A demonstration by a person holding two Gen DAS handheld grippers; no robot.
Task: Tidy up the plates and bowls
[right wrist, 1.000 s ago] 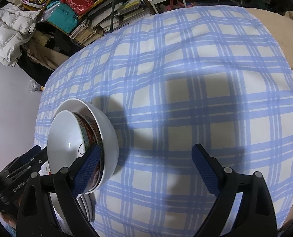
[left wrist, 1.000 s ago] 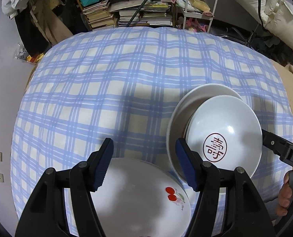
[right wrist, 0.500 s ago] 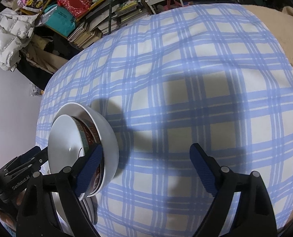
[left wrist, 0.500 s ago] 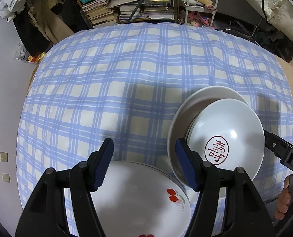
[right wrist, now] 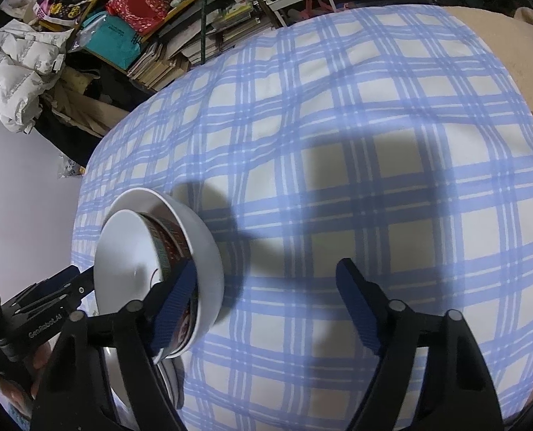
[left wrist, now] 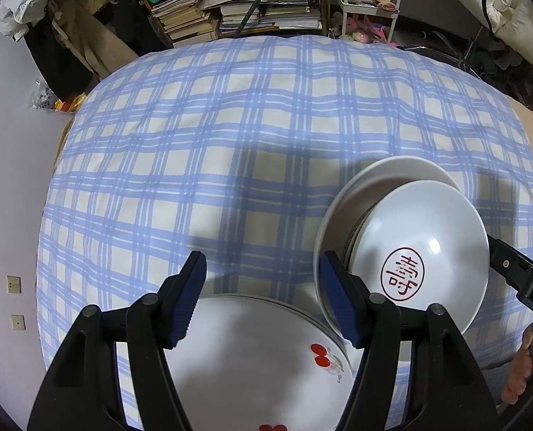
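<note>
two nested bowls (left wrist: 403, 251) sit beside a cherry plate (left wrist: 252, 355); both the left tool (left wrist: 263, 300) and right tool (right wrist: 266, 309) gape, holding nothing.

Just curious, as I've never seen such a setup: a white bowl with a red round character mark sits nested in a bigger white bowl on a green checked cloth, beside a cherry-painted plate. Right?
Nearly. The checked cloth is blue and cream, not green, as the left wrist view shows. The rest holds: the white bowl with the red round character mark sits nested in the bigger white bowl, beside the cherry-painted plate.
</note>
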